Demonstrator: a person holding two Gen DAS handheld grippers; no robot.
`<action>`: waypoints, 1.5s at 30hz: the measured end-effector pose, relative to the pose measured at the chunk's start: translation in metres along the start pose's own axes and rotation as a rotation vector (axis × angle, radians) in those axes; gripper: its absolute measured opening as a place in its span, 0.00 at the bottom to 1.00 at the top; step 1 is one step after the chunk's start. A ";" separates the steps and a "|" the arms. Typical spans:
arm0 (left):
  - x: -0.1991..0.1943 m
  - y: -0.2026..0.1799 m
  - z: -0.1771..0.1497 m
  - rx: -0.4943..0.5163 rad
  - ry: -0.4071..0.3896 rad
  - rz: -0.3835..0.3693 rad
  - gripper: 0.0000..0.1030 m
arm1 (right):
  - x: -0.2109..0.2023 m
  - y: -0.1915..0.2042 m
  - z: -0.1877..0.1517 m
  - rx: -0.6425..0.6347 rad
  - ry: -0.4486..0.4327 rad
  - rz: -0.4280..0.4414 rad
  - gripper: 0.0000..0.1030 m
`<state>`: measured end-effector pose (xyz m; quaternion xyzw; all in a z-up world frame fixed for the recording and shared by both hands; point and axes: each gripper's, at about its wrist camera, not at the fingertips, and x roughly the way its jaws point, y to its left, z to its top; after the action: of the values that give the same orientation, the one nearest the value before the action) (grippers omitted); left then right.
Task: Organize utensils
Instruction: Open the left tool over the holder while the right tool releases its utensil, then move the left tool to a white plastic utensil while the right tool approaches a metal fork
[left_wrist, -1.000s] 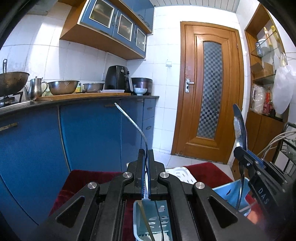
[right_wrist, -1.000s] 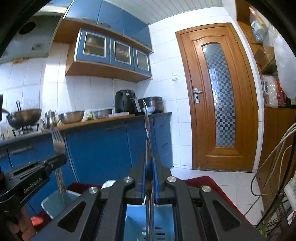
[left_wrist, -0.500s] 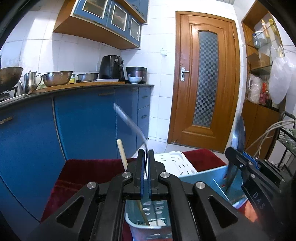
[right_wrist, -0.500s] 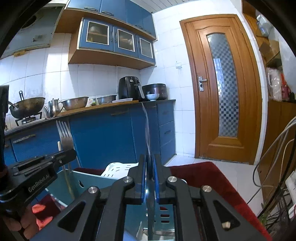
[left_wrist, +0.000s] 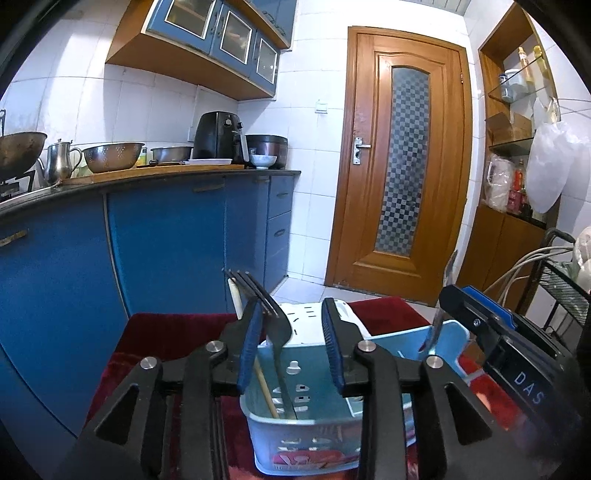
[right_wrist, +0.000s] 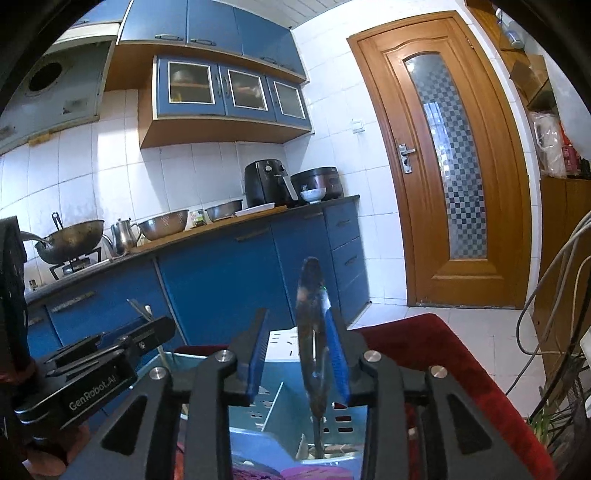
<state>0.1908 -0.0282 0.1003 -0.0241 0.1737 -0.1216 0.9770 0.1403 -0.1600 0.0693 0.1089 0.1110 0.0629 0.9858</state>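
A light blue slotted utensil basket (left_wrist: 295, 439) stands on a red cloth, seen also in the right wrist view (right_wrist: 273, 410). My left gripper (left_wrist: 291, 347) is open above it; a metal fork (left_wrist: 271, 325) stands in the basket, leaning by the left finger, beside a wooden chopstick (left_wrist: 264, 387). My right gripper (right_wrist: 299, 362) is open above the basket; a metal spoon (right_wrist: 310, 332) stands upright between its fingers, handle down in the basket. The right gripper also shows at the right of the left wrist view (left_wrist: 509, 347).
A white slotted tray (left_wrist: 314, 321) lies behind the basket on the red cloth (left_wrist: 155, 332). Blue cabinets (left_wrist: 166, 243) with pots and appliances on the counter stand left. A wooden door (left_wrist: 399, 162) is ahead. A wire rack and cables (left_wrist: 561, 280) are right.
Both grippers have opened and let go: the fork and the spoon now stand in the basket. Both grippers have come lower over the basket.
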 end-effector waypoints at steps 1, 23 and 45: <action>-0.003 -0.001 0.001 0.001 0.003 -0.004 0.34 | -0.004 0.000 0.001 0.003 -0.003 0.003 0.35; -0.085 -0.010 0.008 0.008 0.027 -0.042 0.35 | -0.078 -0.002 0.018 0.095 0.036 0.059 0.37; -0.116 0.003 -0.057 -0.044 0.232 0.010 0.35 | -0.117 -0.019 -0.040 0.111 0.339 -0.014 0.37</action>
<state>0.0662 0.0034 0.0850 -0.0307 0.2884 -0.1148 0.9501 0.0196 -0.1881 0.0512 0.1502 0.2794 0.0673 0.9459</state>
